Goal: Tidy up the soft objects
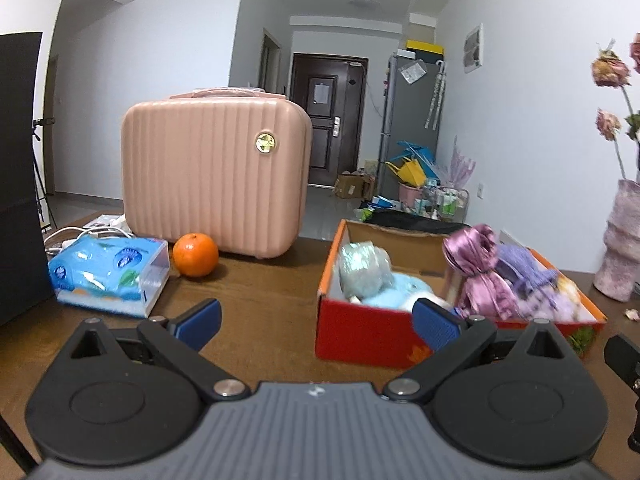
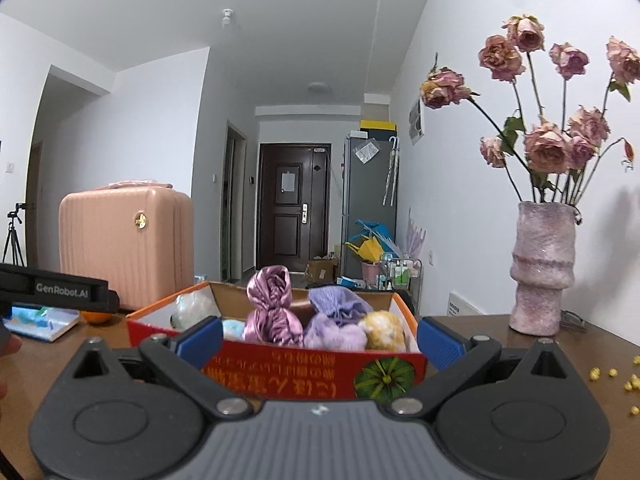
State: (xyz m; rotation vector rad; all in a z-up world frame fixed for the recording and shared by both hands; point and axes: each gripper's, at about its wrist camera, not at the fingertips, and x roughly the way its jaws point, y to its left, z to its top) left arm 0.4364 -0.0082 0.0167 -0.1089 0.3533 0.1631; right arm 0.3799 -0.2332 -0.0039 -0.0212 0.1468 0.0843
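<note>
1. In the left wrist view, the left gripper [image 1: 316,320] stood wide open and held nothing, low over the brown table [image 1: 260,300]. The red box [image 1: 360,332] was just ahead and to the right; inside it lay a pale green bundle [image 1: 364,268], a light blue plush [image 1: 396,294], a pink satin piece [image 1: 476,264] and a purple knit piece [image 1: 520,272]. To the left were a tissue pack [image 1: 108,276], an orange [image 1: 196,255] and a pink suitcase [image 1: 212,176]. No writing on the pack could be read

2. In the right wrist view, the right gripper [image 2: 320,340] was also fully open and empty, with the red box [image 2: 312,368] directly between its fingers and very near. The pink satin piece [image 2: 272,308] stood highest; beside it lay the purple knit piece [image 2: 336,320] and a yellowish plush [image 2: 384,332]. A vase [image 2: 544,272] of dried roses stood well apart on the right

3. I judge the items were mostly in the box. To tidy well, one gripper should steady the box wall while the other presses the tall satin piece down gently

4. Readable writing: "GenRobot.AI" on the left device [image 2: 60,290]; the box front carried upside-down yellow characters that I could not read
</note>
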